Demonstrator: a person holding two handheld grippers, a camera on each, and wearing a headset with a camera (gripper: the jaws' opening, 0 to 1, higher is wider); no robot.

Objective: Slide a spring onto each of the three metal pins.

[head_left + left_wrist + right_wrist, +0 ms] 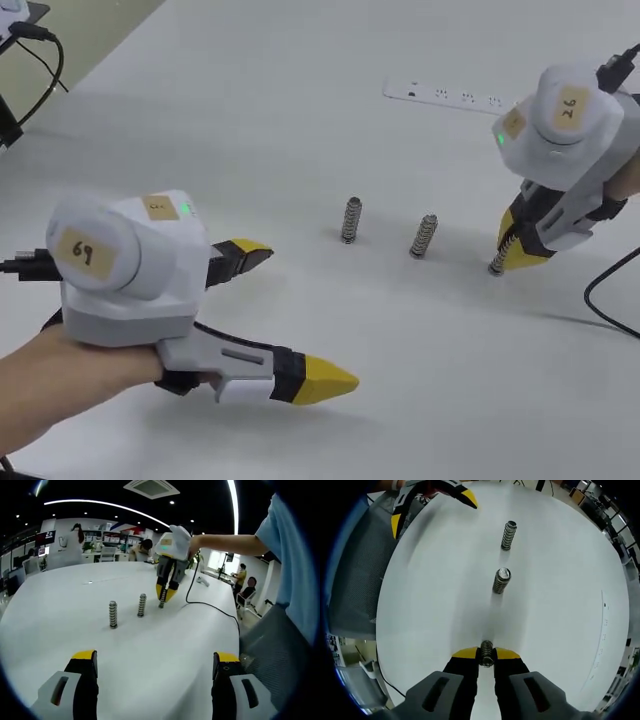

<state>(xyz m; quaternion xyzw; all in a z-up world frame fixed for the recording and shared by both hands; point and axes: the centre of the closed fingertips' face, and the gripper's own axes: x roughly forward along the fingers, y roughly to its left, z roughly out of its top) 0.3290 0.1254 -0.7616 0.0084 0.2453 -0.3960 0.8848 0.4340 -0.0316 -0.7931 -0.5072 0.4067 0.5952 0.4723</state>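
Fingertips [465, 653] of my right gripper [486, 656] were pinched on a spring [486, 661], which leaned with its lower end down at the white table [435, 605]. Just ahead in a row stood a second spring [502, 580] and, beyond it, a third spring [508, 535], both upright and apart from each other; whether pins ran inside them I could not tell. Well off to the side, my left gripper [156, 656] hung low over the table, jaws spread wide, holding nothing. Farther back lay a white power strip [445, 96].
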